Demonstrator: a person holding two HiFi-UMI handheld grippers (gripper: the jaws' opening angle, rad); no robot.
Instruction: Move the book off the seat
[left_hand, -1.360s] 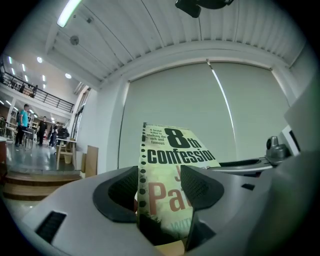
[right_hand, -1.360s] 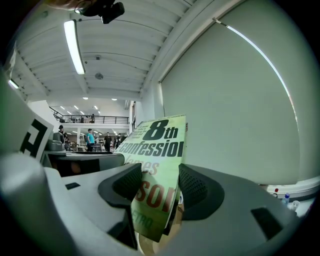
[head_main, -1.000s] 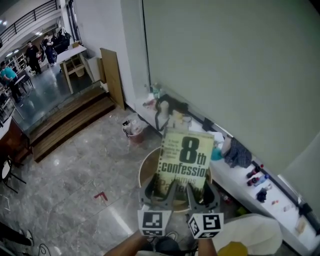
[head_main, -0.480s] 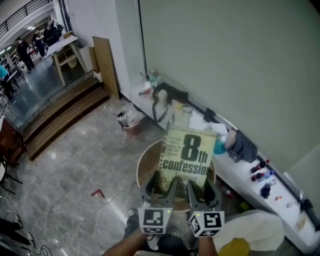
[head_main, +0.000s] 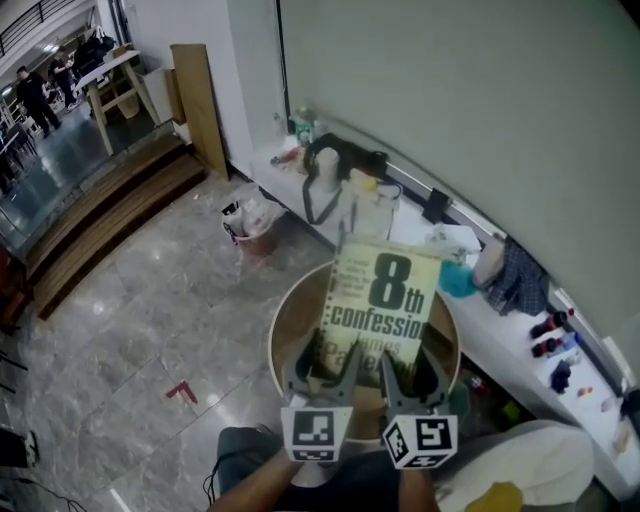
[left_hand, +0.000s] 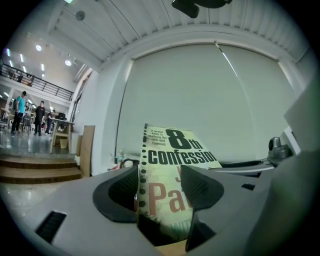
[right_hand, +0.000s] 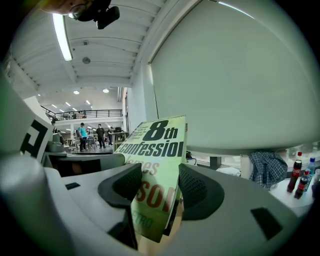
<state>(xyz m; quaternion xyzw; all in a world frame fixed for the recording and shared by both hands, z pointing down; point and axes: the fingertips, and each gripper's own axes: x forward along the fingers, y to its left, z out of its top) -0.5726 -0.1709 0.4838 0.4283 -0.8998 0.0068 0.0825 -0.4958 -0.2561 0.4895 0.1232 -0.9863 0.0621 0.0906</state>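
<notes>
A yellow-green paperback book (head_main: 378, 310) titled "8th confession" is held up, cover facing me, above a round wooden seat (head_main: 293, 338). My left gripper (head_main: 322, 378) is shut on the book's lower left edge. My right gripper (head_main: 408, 378) is shut on its lower right edge. In the left gripper view the book (left_hand: 167, 165) stands between the dark pads (left_hand: 200, 187). The right gripper view shows the book (right_hand: 155, 165) tilted between that gripper's fingers (right_hand: 197, 192). The book hides much of the seat's top.
A white ledge (head_main: 510, 345) runs along the wall with a black bag (head_main: 345, 165), bottles (head_main: 548, 325), a teal bowl and checked cloth (head_main: 515, 275). A small bin (head_main: 248, 222) stands on the stone floor. Wooden steps (head_main: 95, 220) and a leaning board (head_main: 198, 100) are at the left.
Both grippers keep hold of the book. The seat and ledge have slid down and nearer in the head view, and more of the seat's rim shows beneath the book.
</notes>
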